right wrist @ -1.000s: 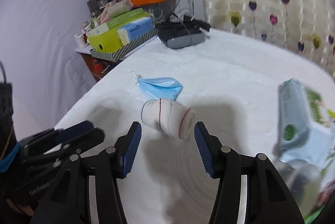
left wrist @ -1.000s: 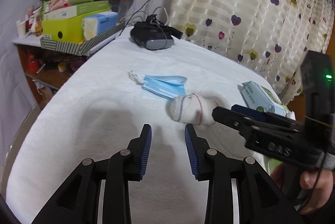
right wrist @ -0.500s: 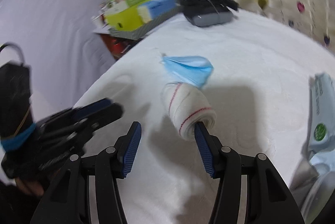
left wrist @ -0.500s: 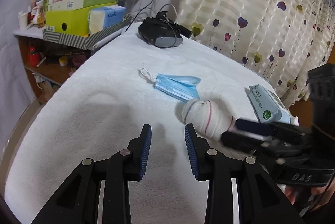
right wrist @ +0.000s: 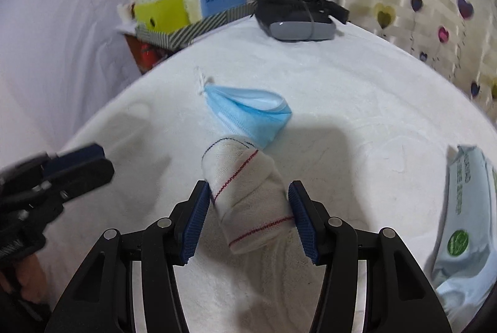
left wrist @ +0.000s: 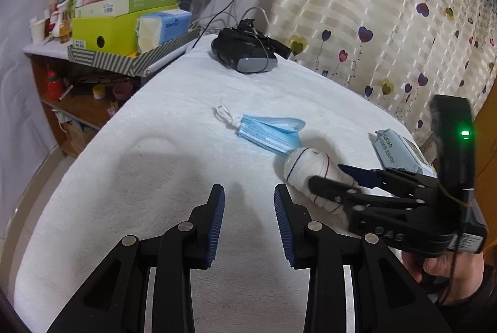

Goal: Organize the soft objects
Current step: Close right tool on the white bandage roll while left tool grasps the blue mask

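A rolled white cloth with thin red and blue stripes [right wrist: 248,193] lies on the white table. My right gripper [right wrist: 248,218] is open and straddles the roll, one pad on each side, just touching or nearly touching it. The roll also shows in the left wrist view [left wrist: 310,171], with the right gripper [left wrist: 338,177] over it. A folded blue face mask [right wrist: 248,112] lies just beyond the roll; it also shows in the left wrist view [left wrist: 273,131]. My left gripper [left wrist: 248,208] is open and empty, low over the table left of the roll.
A light blue pack of wet wipes [right wrist: 466,208] lies at the right, also in the left wrist view [left wrist: 397,146]. A black VR headset [left wrist: 245,50] with cables sits at the far end. A cluttered shelf with a yellow-green box [left wrist: 108,31] stands at the left.
My right gripper has moved forward and turned in line with the roll, so the roll now sits between its pads. The left gripper has hardly moved.
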Demonstrator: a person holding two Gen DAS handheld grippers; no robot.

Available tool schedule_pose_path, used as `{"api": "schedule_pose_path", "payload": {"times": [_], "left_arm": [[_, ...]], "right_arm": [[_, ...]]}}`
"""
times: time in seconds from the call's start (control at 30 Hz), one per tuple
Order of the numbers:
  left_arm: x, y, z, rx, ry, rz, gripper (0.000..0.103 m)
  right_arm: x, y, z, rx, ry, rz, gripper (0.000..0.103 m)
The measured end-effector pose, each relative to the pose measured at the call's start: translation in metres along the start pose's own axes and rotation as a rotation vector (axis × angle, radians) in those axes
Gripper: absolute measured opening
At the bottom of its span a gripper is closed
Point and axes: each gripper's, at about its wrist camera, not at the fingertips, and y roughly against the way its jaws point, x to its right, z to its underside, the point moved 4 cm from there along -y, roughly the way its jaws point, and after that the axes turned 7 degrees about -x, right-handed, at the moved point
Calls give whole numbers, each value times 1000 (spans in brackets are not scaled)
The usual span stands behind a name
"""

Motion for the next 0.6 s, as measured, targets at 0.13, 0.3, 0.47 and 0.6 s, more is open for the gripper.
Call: {"api": "schedule_pose_path", "payload": {"times": [0.13, 0.3, 0.47, 0.6], "left_arm": [[7, 1, -4, -3, -8, -5, 32], [20, -2, -16, -3, -36, -20, 40], [36, -13, -36, -18, -47, -10, 43], [46, -35, -48, -49, -27, 1, 45]], "right_arm": [[-2, 18, 5, 46, -10, 21, 45], [9, 57, 16, 127, -72, 39, 45], [20, 86, 29, 171, -106, 47, 45], [28, 99, 34, 193, -126, 52, 45]]}}
